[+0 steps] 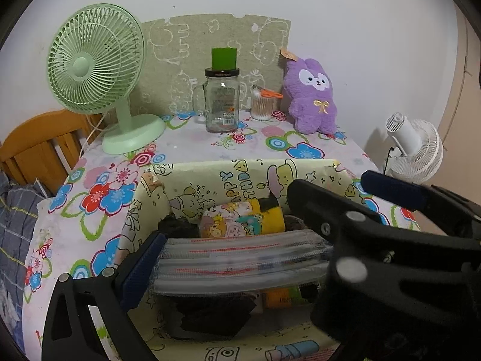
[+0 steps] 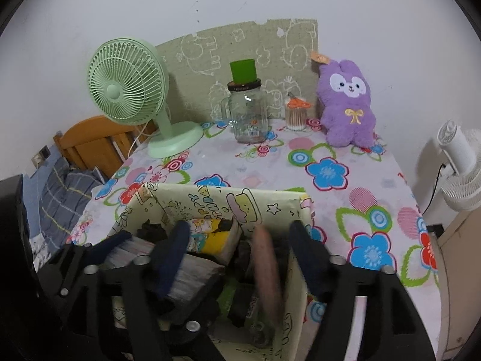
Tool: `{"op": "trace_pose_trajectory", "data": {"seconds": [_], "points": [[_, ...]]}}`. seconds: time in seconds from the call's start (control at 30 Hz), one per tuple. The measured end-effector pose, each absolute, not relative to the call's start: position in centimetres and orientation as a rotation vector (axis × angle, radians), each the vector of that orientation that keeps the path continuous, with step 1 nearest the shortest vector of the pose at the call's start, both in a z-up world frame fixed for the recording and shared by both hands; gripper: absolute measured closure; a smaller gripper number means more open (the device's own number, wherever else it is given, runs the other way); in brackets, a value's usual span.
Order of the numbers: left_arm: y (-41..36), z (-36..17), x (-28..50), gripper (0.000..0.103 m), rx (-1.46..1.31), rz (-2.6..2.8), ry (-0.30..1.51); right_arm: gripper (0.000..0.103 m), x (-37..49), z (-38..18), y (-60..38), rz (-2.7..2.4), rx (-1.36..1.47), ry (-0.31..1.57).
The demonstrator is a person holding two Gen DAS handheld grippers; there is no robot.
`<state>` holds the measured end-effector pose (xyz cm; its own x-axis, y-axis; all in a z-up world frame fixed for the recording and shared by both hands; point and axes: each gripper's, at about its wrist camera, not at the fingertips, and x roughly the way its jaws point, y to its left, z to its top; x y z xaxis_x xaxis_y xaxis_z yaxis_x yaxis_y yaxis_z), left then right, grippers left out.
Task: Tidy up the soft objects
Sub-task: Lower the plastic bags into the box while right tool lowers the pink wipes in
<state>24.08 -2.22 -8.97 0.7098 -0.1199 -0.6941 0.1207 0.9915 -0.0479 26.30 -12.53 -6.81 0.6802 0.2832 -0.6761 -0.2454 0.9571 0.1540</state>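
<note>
The box (image 1: 210, 177) at the bottom of both views is wrapped in pale yellow cartoon paper. On its far inner wall the letters "APPY" and "THDA" can be read, parts of a birthday greeting.

In the left wrist view the left gripper (image 1: 243, 245) is clamped on a clear plastic packet (image 1: 234, 267) with red and dark stripes. Its blue left pad presses the packet's left end and the black right finger meets the right end. The packet hangs over the box's opening, its long axis running left to right across the frame and its flat face turned up towards the camera. Any print on it is too blurred to read.

In the right wrist view the right gripper (image 2: 239, 234) stands released over the right half of the box, its jaws well apart. Between them is a brownish thing (image 2: 267, 270), long axis roughly top to bottom in the frame (motion-smeared, so I cannot tell what it is), and neither pad presses on it.

Inside the box, just beyond the packet, a rolled cloth (image 1: 243, 219) with a yellow cartoon print lies on its side, its axis running left to right, among dark items.

Farther up, on the flowered tablecloth (image 1: 186, 141), a glass jar (image 1: 221, 105) with a handle stands at centre with a green cup (image 1: 224, 57) on its lid, its label illegible. To its left is a green fan (image 1: 93, 57). To its right are a cup of cotton swabs (image 1: 263, 106) and a purple plush rabbit (image 1: 312, 96) with a tag too small to read. A white fan (image 1: 412, 150) stands off the table at the right edge.
</note>
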Motion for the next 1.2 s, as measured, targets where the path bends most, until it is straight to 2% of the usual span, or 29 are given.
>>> {"op": "trace_pose_trajectory", "data": {"seconds": [0.3, 0.73, 1.2], "points": [[-2.6, -8.9, 23.4, 0.0, 0.094, -0.217, 0.78, 0.025, 25.3, -6.9, -11.5, 0.405, -0.076, 0.806], [-3.3, -9.4, 23.0, 0.002, 0.191, -0.236, 0.768, 0.026, 26.6, -8.4, -11.1, 0.465, -0.081, 0.929], [-2.9, -8.5, 22.6, 0.0, 0.162, -0.266, 0.745, 0.026, 27.1, -8.5, -10.9, 0.337, -0.152, 0.885]]}}
